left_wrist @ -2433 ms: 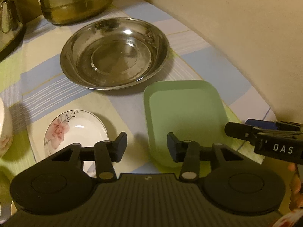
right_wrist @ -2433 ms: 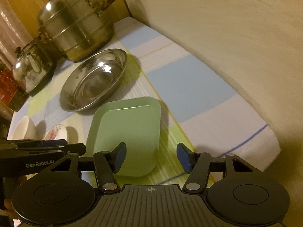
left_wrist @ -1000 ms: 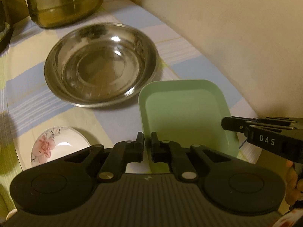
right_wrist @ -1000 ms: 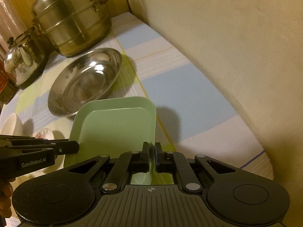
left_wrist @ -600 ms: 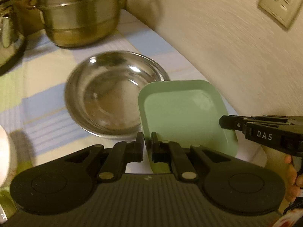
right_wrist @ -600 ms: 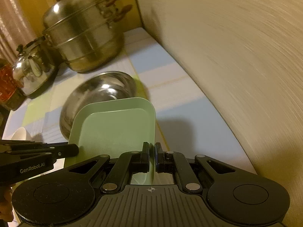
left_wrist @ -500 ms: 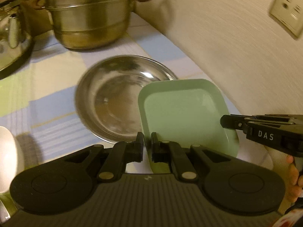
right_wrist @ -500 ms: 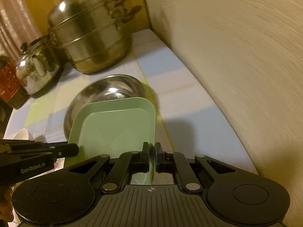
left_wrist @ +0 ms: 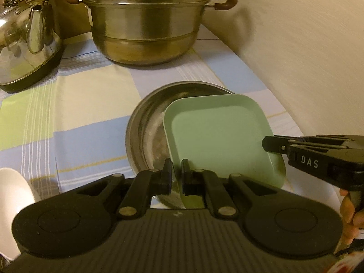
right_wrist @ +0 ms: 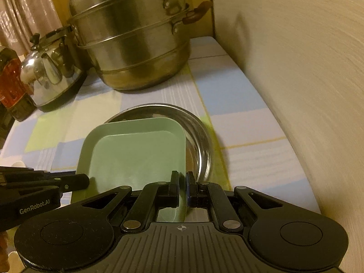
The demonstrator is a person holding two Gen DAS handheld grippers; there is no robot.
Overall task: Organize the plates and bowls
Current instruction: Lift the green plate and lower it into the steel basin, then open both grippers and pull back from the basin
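Observation:
A pale green square plate (left_wrist: 218, 136) (right_wrist: 138, 154) hangs in the air over the steel bowl (left_wrist: 145, 132) (right_wrist: 200, 136) and covers most of it. My left gripper (left_wrist: 177, 168) is shut on the plate's near left rim. On the near right rim my right gripper (right_wrist: 182, 180) is shut as well. Each gripper shows in the other's view, the right one (left_wrist: 270, 144) at the plate's right edge and the left one (right_wrist: 85, 183) at its left edge. A white bowl (left_wrist: 13, 195) sits at the left edge of the left wrist view.
A large stacked steel steamer pot (left_wrist: 145, 22) (right_wrist: 132, 41) stands just behind the steel bowl. A steel kettle (left_wrist: 25, 38) (right_wrist: 50, 72) is to its left, with a red bottle (right_wrist: 11, 84) beyond. A cream wall (right_wrist: 307, 91) runs close along the right. A checked cloth (left_wrist: 79, 118) covers the table.
Both grippers have carried the green plate away from the table's near end to above the steel bowl. The steamer pot and kettle now loom closer. The flowered saucer has dropped out of view.

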